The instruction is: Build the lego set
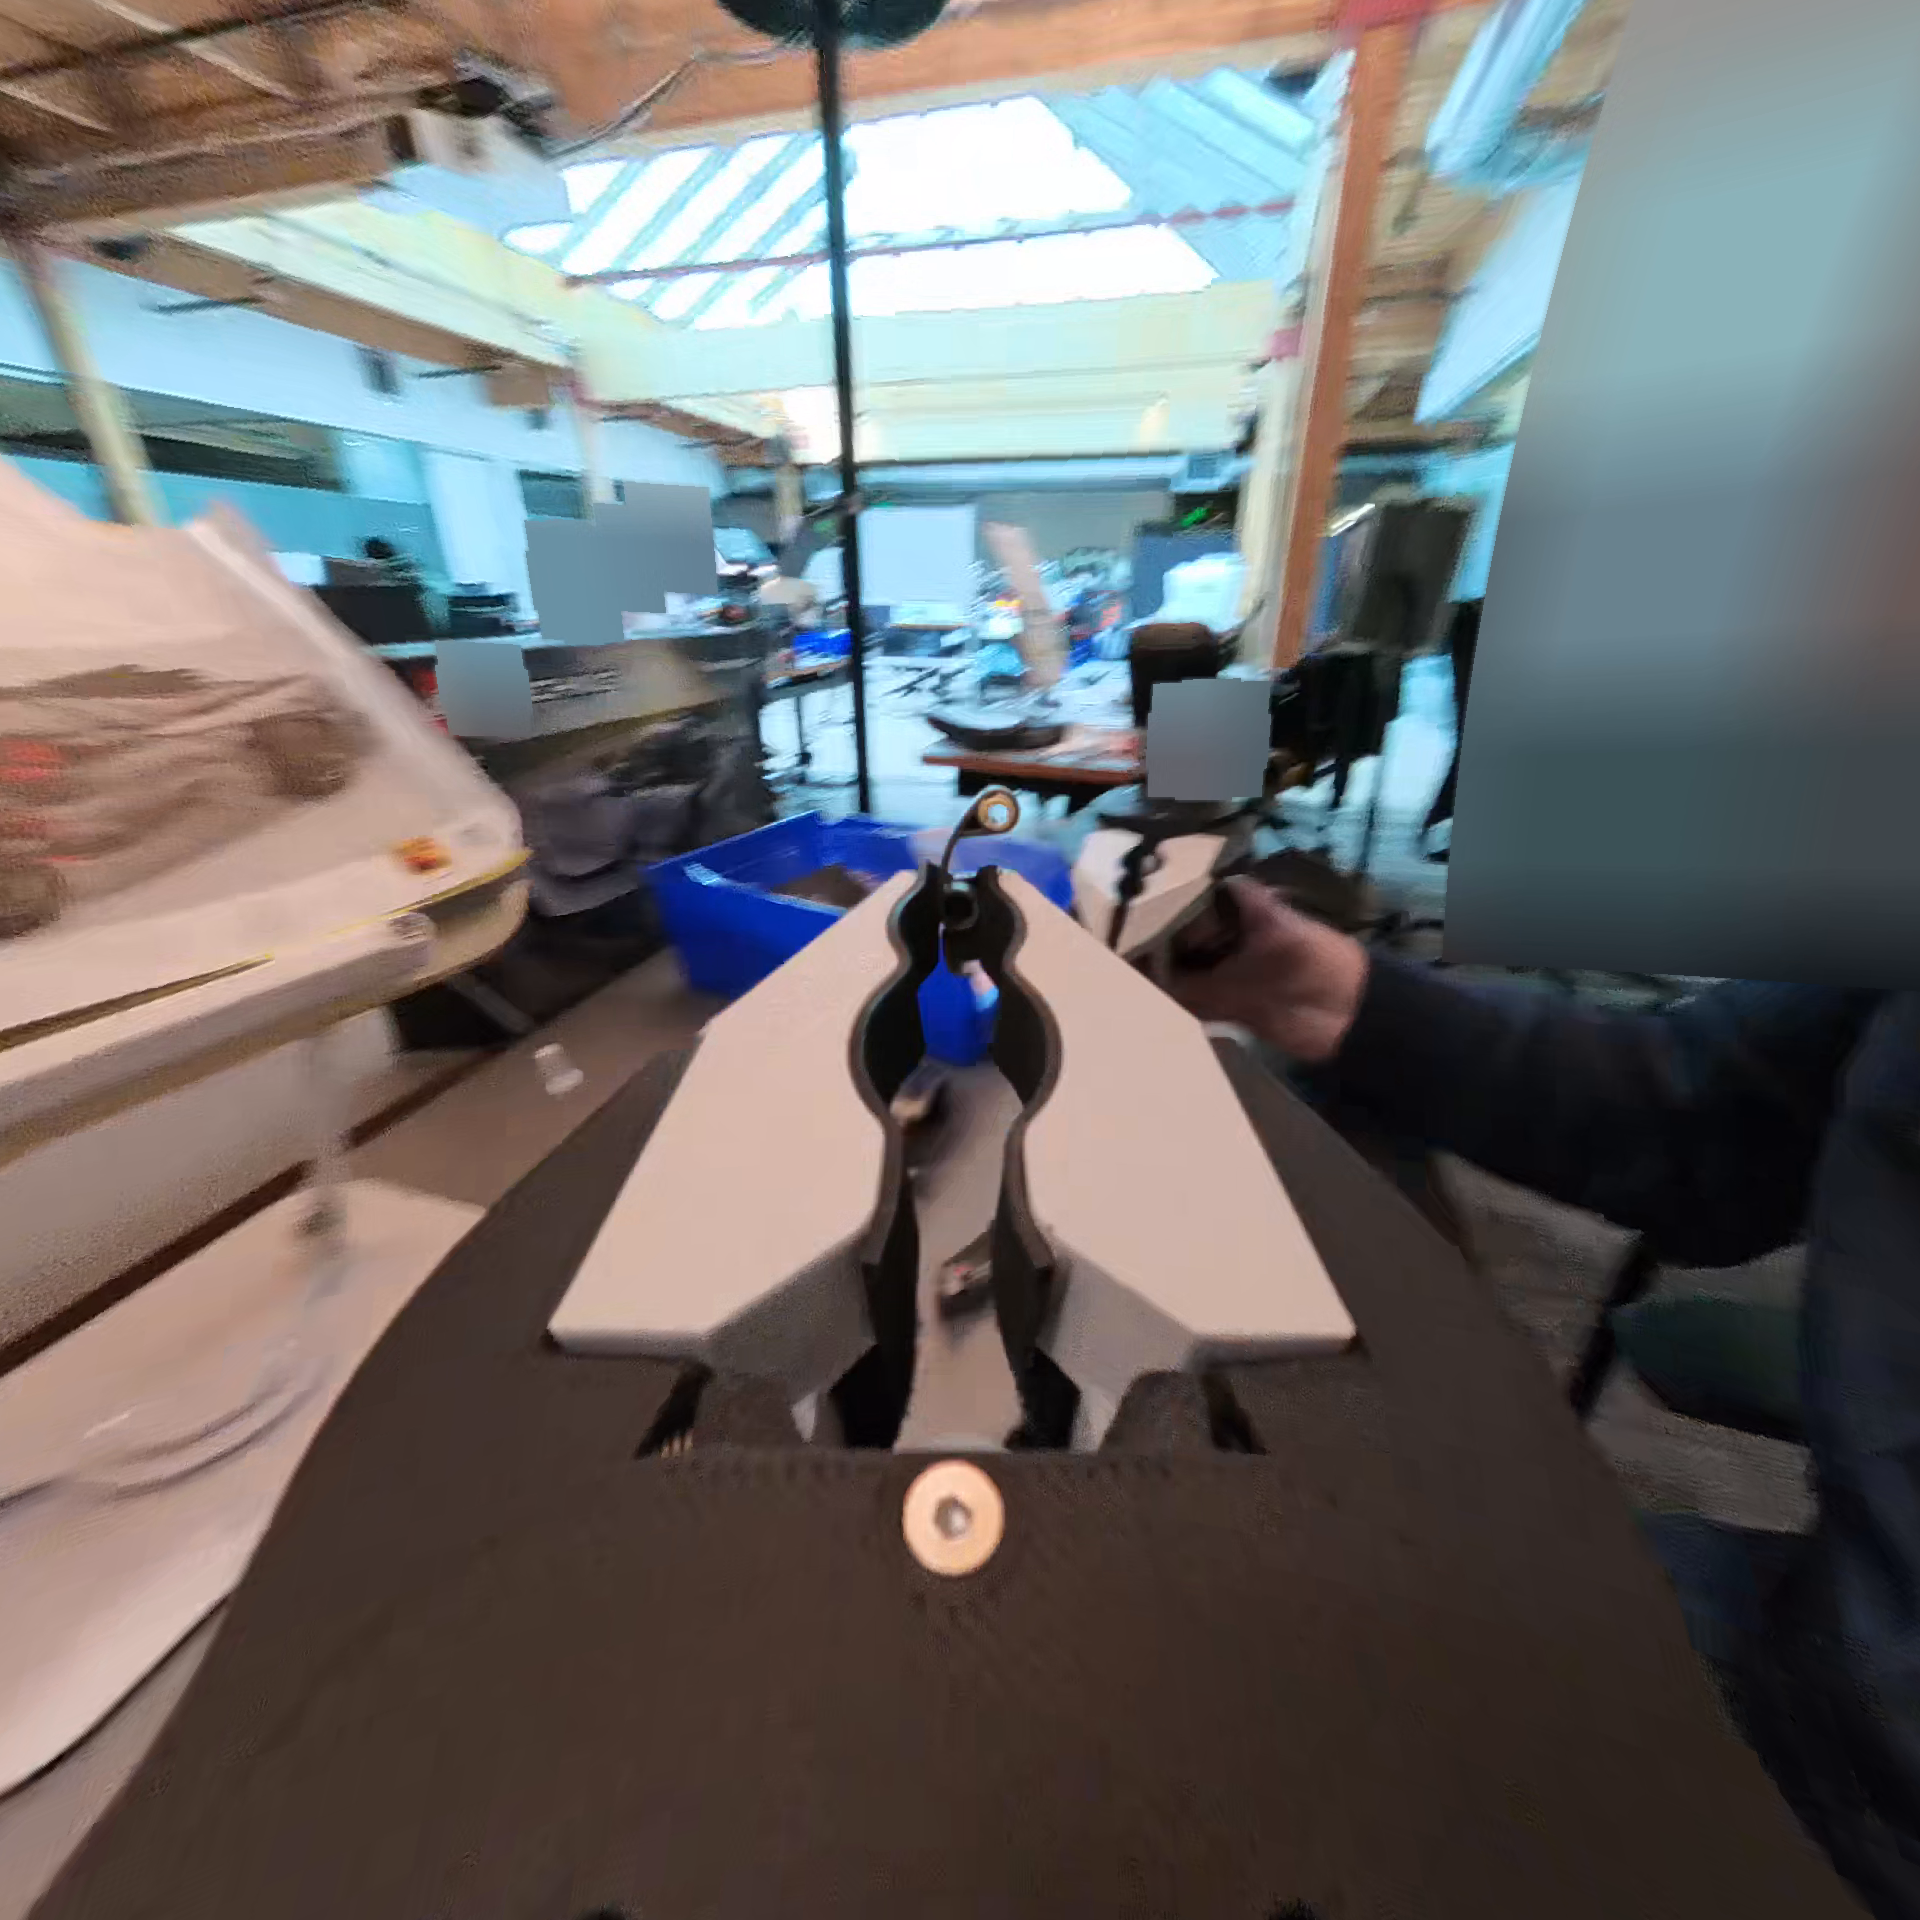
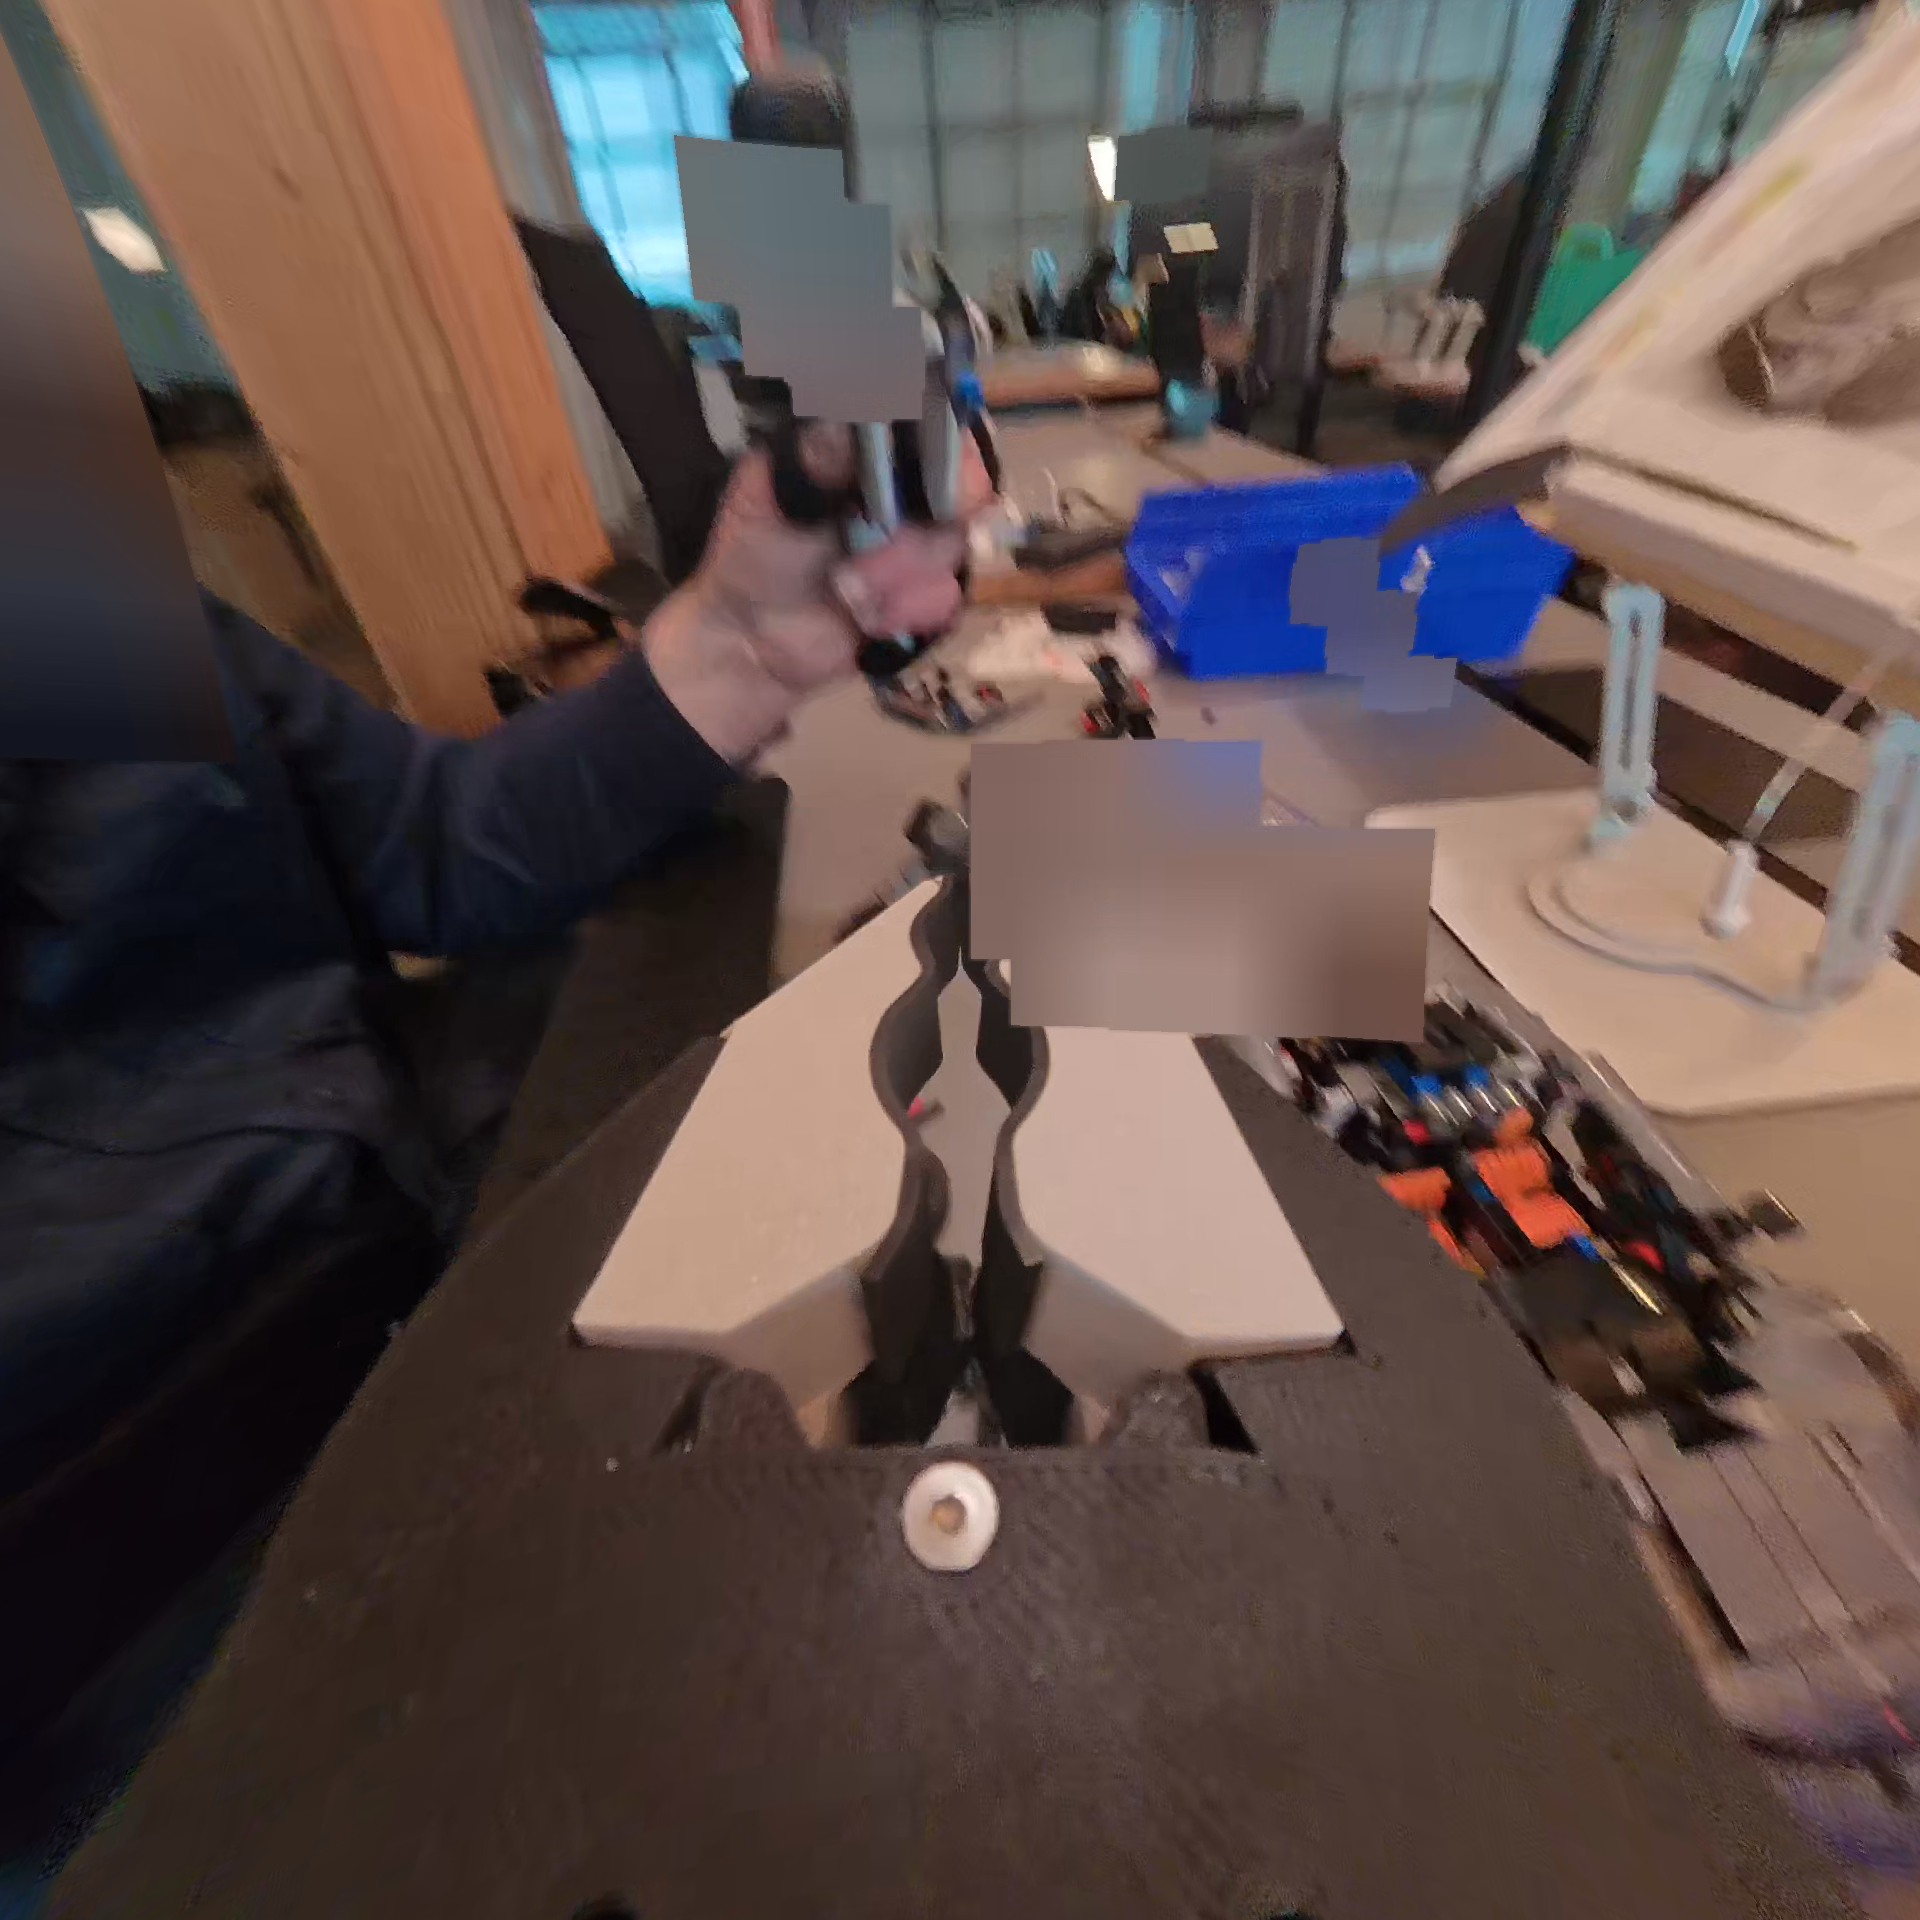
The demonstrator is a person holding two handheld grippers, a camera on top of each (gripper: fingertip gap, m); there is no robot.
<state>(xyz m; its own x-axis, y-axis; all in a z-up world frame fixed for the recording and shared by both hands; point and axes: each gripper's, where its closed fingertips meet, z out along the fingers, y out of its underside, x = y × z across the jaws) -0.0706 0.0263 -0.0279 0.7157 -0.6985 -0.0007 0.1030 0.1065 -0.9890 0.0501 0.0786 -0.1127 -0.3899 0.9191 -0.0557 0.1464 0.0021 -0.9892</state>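
Workshop clutter beyond grey table (image 2: 862,831), blue bin (image 1: 748,914), instruction booklet (image 1: 208,748).

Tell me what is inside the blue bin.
Only something dark, blurred, shows inside the blue bin. The left tongs, gripping a small black piece, cover its right part.

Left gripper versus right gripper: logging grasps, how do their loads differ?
The left gripper pinches a dark piece with a curved stem and pale ring; the right gripper pinches a short dark stub, partly hidden. The left gripper points at the blue bin, the right gripper over the table. Both are shut on small parts.
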